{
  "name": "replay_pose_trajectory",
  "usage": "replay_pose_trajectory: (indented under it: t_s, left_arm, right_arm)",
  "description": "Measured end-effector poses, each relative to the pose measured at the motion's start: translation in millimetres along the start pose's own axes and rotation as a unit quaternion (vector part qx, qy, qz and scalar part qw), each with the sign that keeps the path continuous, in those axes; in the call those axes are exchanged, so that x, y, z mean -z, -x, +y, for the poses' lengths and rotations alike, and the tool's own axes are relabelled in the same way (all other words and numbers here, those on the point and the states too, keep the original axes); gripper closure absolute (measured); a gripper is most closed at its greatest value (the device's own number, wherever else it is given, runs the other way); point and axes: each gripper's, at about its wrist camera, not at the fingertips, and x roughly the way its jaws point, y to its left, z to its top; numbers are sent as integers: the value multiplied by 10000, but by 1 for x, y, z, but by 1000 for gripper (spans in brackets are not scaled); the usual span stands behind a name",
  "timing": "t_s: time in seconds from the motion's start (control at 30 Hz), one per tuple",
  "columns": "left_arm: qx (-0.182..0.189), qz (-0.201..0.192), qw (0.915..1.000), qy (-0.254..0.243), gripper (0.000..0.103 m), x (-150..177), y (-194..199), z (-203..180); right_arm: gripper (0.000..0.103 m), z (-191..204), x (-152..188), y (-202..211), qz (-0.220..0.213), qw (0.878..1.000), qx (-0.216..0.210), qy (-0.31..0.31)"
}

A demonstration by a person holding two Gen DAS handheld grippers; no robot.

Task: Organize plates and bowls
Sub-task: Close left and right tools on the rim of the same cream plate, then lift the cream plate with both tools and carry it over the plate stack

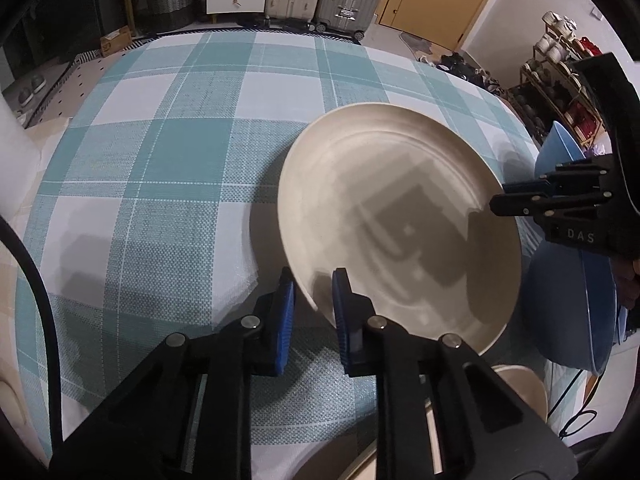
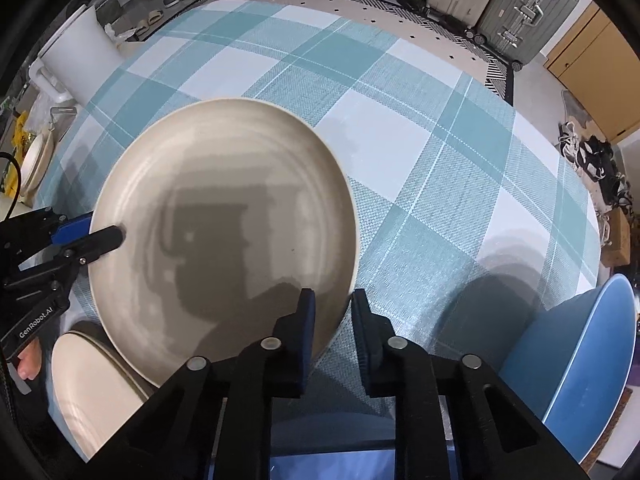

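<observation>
Two grippers pinch opposite rims of one cream plate point(image 1: 400, 220) above the checked tablecloth point(image 1: 160, 160): left gripper point(image 1: 314, 304) and right gripper point(image 2: 332, 320) both clamped on it, apparently sharing its weight to keep it steady.

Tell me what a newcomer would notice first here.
The big cream plate dominates, over the teal checked tablecloth, with both grippers shut on opposite edges of its rim: left gripper, right gripper. A blue bowl stands at the table's right edge.
</observation>
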Motion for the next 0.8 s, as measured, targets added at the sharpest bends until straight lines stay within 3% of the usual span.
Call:
replay_pose_trajectory:
  t_s: [0.53, 0.8]
  left_arm:
    - [-129, -178, 9995, 235, 88, -2, 19, 17]
    - [-159, -382, 9988, 258, 88, 0, 48, 15]
  right_arm:
    - [88, 14, -2, 26, -483, 9987, -135, -11]
    - [88, 21, 2, 51, -737, 9972, -111, -38]
